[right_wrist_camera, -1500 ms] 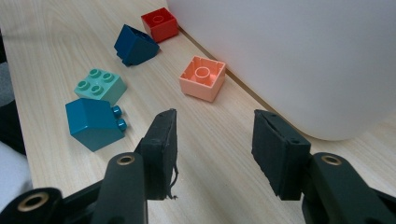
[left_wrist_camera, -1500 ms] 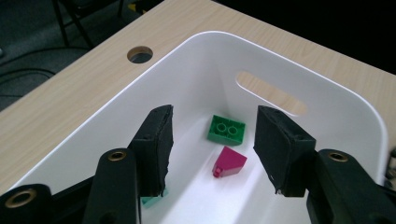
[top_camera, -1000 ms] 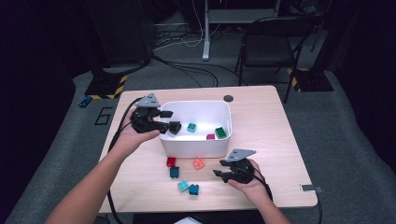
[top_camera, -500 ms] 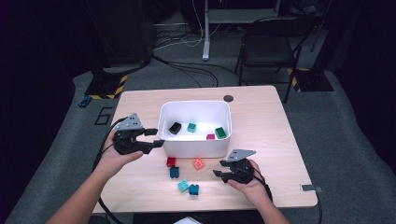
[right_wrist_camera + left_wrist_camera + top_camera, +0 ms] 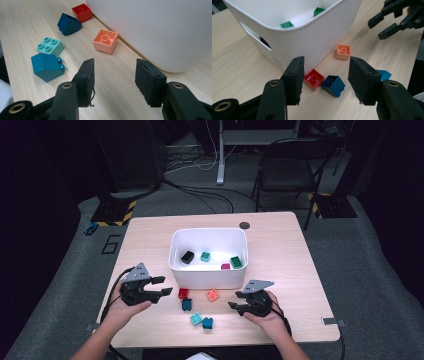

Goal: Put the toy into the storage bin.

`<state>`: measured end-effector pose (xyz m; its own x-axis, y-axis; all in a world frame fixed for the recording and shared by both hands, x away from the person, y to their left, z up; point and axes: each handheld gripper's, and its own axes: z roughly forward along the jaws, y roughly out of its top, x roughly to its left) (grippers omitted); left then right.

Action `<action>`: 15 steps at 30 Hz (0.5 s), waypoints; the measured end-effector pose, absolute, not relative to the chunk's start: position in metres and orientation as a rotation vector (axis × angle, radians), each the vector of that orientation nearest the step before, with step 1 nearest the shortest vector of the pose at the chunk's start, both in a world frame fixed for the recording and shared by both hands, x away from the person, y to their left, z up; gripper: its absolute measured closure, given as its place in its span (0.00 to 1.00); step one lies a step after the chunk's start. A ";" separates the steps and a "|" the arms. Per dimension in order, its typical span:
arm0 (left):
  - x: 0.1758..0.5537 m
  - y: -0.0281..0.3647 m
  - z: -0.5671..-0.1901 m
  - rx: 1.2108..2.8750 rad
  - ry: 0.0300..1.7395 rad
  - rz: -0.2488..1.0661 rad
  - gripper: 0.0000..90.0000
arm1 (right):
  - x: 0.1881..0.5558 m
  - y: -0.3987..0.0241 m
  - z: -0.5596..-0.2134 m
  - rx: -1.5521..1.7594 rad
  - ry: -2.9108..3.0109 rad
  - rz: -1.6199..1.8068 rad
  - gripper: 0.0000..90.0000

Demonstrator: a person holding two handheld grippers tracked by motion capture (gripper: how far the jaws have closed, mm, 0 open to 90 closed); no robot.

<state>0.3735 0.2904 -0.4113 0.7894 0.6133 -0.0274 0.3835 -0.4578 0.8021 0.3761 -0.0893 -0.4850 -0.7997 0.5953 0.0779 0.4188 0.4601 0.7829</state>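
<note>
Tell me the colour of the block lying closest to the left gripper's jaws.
Red; the left gripper view shows it best, right beside the white bin.

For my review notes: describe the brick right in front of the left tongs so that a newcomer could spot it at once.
Start at the white bin in the middle of the table. Five loose bricks lie on the wood in front of its near wall. The red brick is the one closest to that wall at its left end, the only red one, beside a dark blue brick.

Both grippers are black: the left gripper (image 5: pixel 161 286) and right gripper (image 5: pixel 235 300) each carry a grey three-cornered plate, brass-ringed screw holes, and a trailing black cable.
</note>
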 end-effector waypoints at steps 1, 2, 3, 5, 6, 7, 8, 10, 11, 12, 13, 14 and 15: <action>0.373 0.290 -0.417 2.108 0.748 0.325 0.52 | 0.376 -0.089 -0.485 0.881 2.501 1.254 0.55; 0.372 0.288 -0.423 2.108 0.756 0.320 0.52 | 0.376 -0.090 -0.485 0.885 2.502 1.254 0.55; 0.372 0.287 -0.427 2.111 0.764 0.316 0.52 | 0.376 -0.090 -0.485 0.885 2.502 1.253 0.55; 0.371 0.283 -0.438 2.130 0.771 0.310 0.52 | 0.376 -0.089 -0.486 0.885 2.502 1.253 0.55; 0.371 0.281 -0.442 2.136 0.775 0.303 0.52 | 0.376 -0.089 -0.486 0.884 2.502 1.252 0.55; 0.371 0.279 -0.446 2.144 0.776 0.304 0.52 | 0.376 -0.089 -0.486 0.883 2.503 1.251 0.55; 0.371 0.277 -0.449 2.147 0.771 0.303 0.52 | 0.376 -0.089 -0.486 0.880 2.503 1.251 0.55; 0.372 0.273 -0.454 2.137 0.781 0.280 0.51 | 0.376 -0.089 -0.485 0.881 2.499 1.251 0.54; 0.373 0.271 -0.457 2.142 0.780 0.282 0.50 | 0.376 -0.089 -0.485 0.882 2.496 1.252 0.54; 0.374 0.269 -0.460 2.135 0.787 0.283 0.49 | 0.376 -0.090 -0.485 0.883 2.495 1.253 0.54; 0.374 0.267 -0.462 2.140 0.792 0.278 0.49 | 0.376 -0.090 -0.485 0.882 2.494 1.252 0.54; 0.375 0.265 -0.465 2.142 0.800 0.276 0.49 | 0.376 -0.090 -0.485 0.884 2.493 1.251 0.54; 0.375 0.263 -0.468 2.146 0.807 0.271 0.49 | 0.376 -0.090 -0.485 0.885 2.491 1.251 0.54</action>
<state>0.3754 0.2632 -0.4683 0.7726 0.6304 -0.0761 0.4566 -0.4683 0.7564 0.3763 -0.0903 -0.4850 -0.7955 0.6016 0.0727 0.4175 0.4572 0.7853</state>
